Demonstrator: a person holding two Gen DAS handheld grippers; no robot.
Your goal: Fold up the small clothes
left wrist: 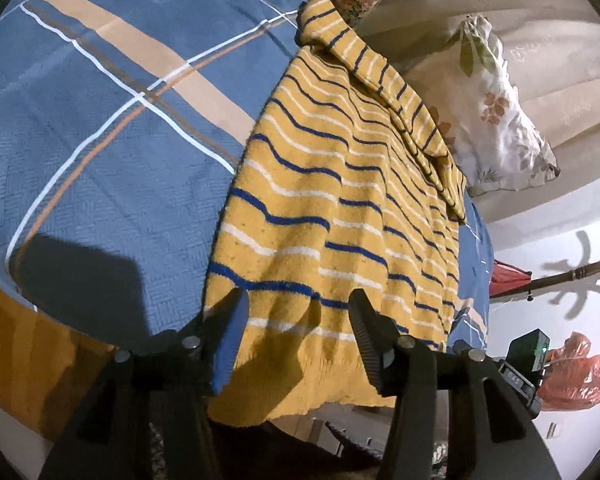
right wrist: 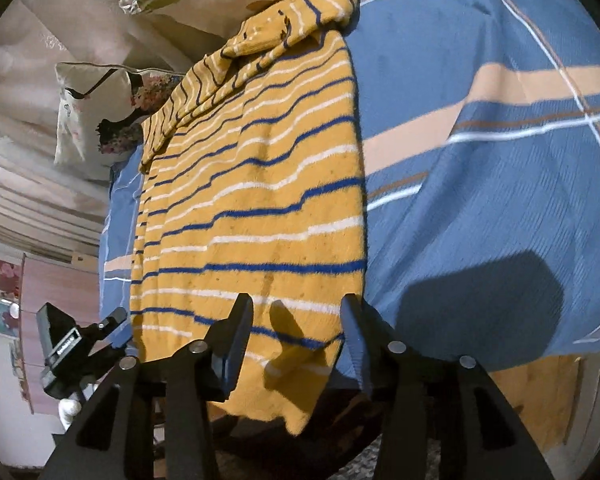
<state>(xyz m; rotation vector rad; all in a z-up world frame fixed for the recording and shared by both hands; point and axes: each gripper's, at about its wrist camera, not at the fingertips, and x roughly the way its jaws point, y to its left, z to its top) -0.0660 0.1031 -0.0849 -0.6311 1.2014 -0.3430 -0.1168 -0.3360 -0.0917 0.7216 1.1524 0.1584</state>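
Observation:
A small yellow sweater point(left wrist: 340, 200) with blue and white stripes lies flat on the blue plaid bedsheet point(left wrist: 120, 120). Its hem hangs over the bed's near edge and a sleeve is folded across its far end. My left gripper point(left wrist: 298, 320) is open just above the hem's left part, holding nothing. In the right wrist view the same sweater point(right wrist: 260, 200) lies on the sheet point(right wrist: 480, 160). My right gripper point(right wrist: 298, 320) is open over the hem's right corner, holding nothing. The left gripper also shows at the left of this view point(right wrist: 80, 344).
Floral pillows point(left wrist: 500, 120) lie at the head of the bed beyond the sweater and show again in the right wrist view point(right wrist: 88, 112). An orange plastic bag point(left wrist: 572, 376) and a wooden coat stand point(left wrist: 572, 272) are by the wall. The bed's orange side panel point(left wrist: 28, 344) is below the sheet.

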